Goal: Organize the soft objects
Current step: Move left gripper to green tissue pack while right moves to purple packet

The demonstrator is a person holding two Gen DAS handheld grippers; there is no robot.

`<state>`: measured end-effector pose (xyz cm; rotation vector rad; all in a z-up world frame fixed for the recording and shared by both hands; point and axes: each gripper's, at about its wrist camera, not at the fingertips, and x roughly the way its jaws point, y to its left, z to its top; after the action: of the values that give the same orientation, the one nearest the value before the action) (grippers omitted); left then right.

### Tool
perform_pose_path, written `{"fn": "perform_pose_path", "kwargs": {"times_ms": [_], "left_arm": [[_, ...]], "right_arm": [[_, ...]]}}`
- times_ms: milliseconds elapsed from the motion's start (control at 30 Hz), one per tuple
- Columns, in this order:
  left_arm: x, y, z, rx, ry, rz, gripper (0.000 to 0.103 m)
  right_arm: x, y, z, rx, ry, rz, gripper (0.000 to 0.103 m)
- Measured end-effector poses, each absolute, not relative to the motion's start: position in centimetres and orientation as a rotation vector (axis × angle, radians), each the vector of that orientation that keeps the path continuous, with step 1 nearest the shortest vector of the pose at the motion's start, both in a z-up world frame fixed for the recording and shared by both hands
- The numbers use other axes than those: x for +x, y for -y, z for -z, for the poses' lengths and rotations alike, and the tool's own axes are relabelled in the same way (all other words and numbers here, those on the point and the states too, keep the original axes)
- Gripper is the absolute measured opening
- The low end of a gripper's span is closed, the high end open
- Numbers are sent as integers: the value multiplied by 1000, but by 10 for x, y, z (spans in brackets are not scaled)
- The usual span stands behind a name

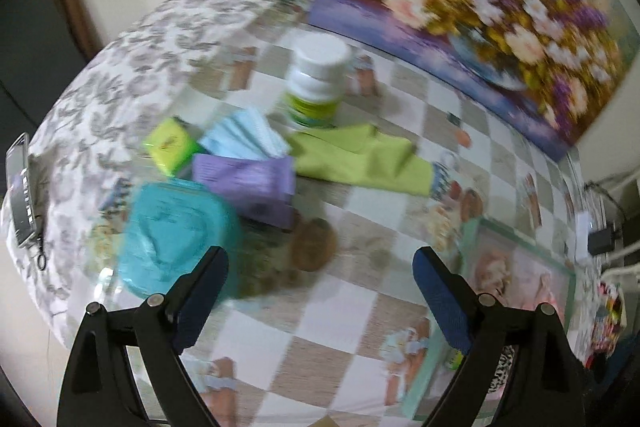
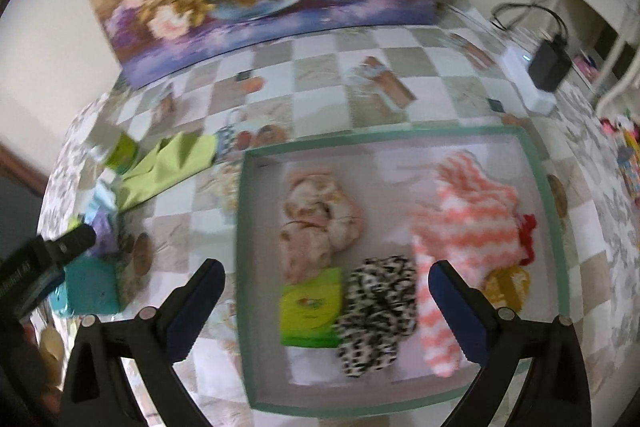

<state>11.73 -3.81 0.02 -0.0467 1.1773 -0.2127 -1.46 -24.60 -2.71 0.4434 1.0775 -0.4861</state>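
The right gripper is hovering with jaws spread wide and empty over the box, the leopard-print cloth lying between them. The left gripper, equally wide and empty, is hanging above bare counter, the green cloth well beyond.

Soft, even indoor light fills both views, with no hard shadows and no strong glare. Motion blur smears nearly everything: the flower painting, the white bottle and the teal pack in the left view, the box and its contents in the right. The fisheye bends the worktop edges, and the corners fall dark.
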Motion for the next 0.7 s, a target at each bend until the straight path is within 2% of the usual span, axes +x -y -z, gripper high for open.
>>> {"fn": "perform_pose_path", "kwargs": {"times_ms": [333,700], "left_arm": [[134,-35,-18,-133,-1122,76,94],[139,-48,-15,-121,-1131,67,94]], "right_arm": [[4,206,23,382,-1058,362,103],[20,175,31,353,-1083,289,103]]}}
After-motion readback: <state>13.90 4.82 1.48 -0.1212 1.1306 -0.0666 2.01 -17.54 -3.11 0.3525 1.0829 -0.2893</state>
